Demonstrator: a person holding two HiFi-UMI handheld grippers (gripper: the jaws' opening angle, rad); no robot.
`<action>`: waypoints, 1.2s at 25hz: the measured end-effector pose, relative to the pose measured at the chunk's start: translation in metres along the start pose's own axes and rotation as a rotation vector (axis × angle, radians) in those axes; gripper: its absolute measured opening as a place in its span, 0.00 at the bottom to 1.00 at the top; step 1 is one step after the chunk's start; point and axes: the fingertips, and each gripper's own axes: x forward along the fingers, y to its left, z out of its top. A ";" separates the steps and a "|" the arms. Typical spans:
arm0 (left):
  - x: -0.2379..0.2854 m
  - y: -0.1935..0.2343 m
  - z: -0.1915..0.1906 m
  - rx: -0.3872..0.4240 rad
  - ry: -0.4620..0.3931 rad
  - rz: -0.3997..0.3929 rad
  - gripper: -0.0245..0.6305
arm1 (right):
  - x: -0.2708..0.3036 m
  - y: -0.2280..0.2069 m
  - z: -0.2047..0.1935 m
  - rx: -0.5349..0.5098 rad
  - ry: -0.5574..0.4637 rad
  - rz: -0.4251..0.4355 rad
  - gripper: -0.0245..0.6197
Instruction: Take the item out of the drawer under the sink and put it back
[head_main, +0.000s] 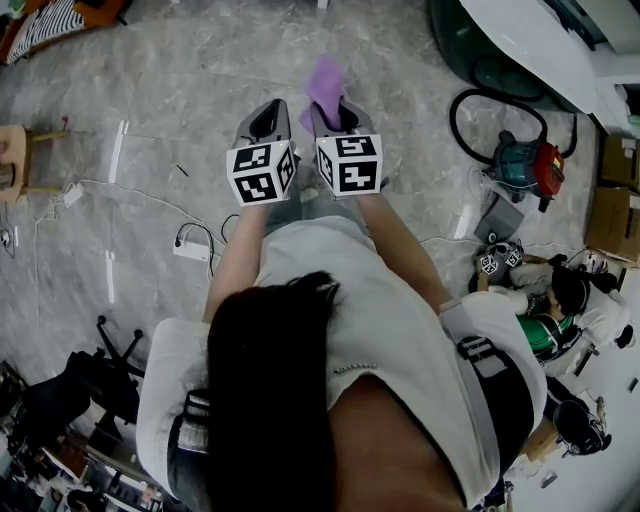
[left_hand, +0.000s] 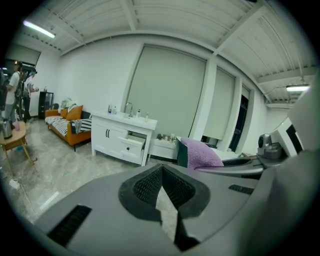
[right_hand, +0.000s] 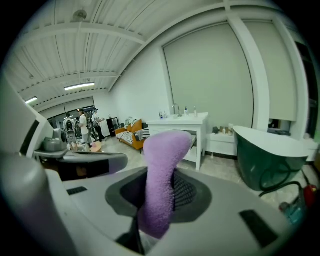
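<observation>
Marble floor (head_main: 180, 90) lies between me and one white sink cabinet (left_hand: 122, 137), well apart, with one drawer (left_hand: 134, 143) standing open. Two grippers: left gripper (left_hand: 161, 167) pressed together, empty; right gripper (right_hand: 159, 187) pinching one purple cloth (right_hand: 162, 160). I judge removal done; returning the cloth and closing the drawer remain.

No legible text, labels, brands or numbers in any view
</observation>
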 end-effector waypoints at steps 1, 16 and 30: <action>0.003 0.000 0.000 0.002 0.000 -0.001 0.04 | 0.001 -0.002 0.000 0.000 -0.001 -0.003 0.21; 0.058 0.020 0.018 0.006 0.007 -0.028 0.04 | 0.052 -0.025 0.022 0.018 0.005 -0.033 0.21; 0.137 0.057 0.063 0.024 0.047 -0.073 0.04 | 0.133 -0.048 0.071 0.048 0.027 -0.063 0.21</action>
